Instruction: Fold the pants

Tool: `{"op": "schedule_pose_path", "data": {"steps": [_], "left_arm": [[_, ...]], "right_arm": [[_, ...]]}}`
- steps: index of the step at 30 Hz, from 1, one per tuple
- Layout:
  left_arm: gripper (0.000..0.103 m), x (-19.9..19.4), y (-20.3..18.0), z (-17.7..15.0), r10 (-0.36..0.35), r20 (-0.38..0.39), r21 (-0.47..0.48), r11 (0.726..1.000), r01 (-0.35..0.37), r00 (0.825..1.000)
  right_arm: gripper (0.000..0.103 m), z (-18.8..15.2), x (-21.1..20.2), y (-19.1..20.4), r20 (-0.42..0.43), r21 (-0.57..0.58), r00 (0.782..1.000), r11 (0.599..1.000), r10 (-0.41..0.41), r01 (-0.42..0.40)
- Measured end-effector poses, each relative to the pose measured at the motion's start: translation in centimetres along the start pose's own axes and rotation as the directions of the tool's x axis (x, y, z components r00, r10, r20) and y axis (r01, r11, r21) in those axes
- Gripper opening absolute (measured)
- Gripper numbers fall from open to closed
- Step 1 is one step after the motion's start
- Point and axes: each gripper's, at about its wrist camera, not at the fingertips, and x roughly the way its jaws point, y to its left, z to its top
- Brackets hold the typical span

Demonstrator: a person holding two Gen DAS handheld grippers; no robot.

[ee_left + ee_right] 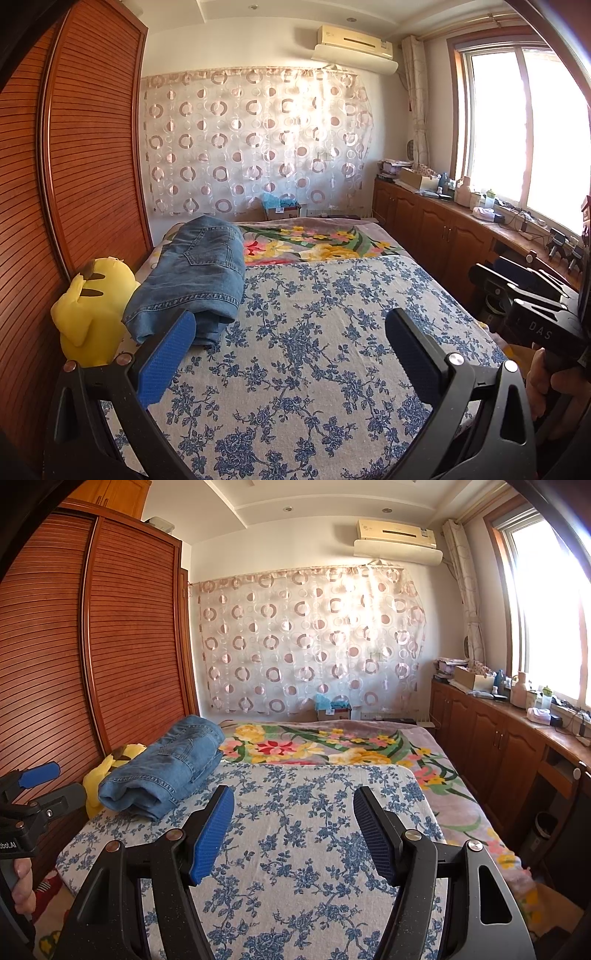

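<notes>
A: Jeans (195,273) are lying folded in a thick bundle on the left side of the bed, half on the blue-flowered sheet (314,350) and half toward the bright floral blanket (317,242); are you seeing the same?

B: I am seeing the same from the right camera; the jeans (166,771) are sitting at the sheet's (295,849) far-left corner, touching the yellow plush (99,775) beside the wardrobe (92,646).

A: I am holding the left claw (291,350) over the sheet with its jaws standing wide apart; nothing is sitting between the blue pads (166,358); the left pad's tip is overlapping the jeans' near edge in my view, though I cannot tell whether it is touching.

B: I am holding the right claw (293,830) over the middle of the sheet, jaws parted too, pads (212,838) gripping nothing; the jeans are lying well to its left.

A: I am seeing your claw (528,295) at my right edge, with a hand (546,384) on its handle.

B: And yours (37,775) is showing at my left edge, near the plush; a hand (22,886) is gripping it below.

A: The plush (92,306) is leaning against the wardrobe (74,147), just beside the jeans.
</notes>
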Motion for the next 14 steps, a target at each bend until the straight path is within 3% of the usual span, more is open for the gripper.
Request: {"op": "schedule_pose_path", "data": {"steps": [14], "left_arm": [[0.103, -0.01, -0.07, -0.03, -0.001, 0.001, -0.001, 1.0, 0.001, 1.0]], "right_arm": [[0.069, -0.16, -0.1, 0.04, 0.0, 0.003, 1.0, 1.0, -0.002, 0.002]]}}
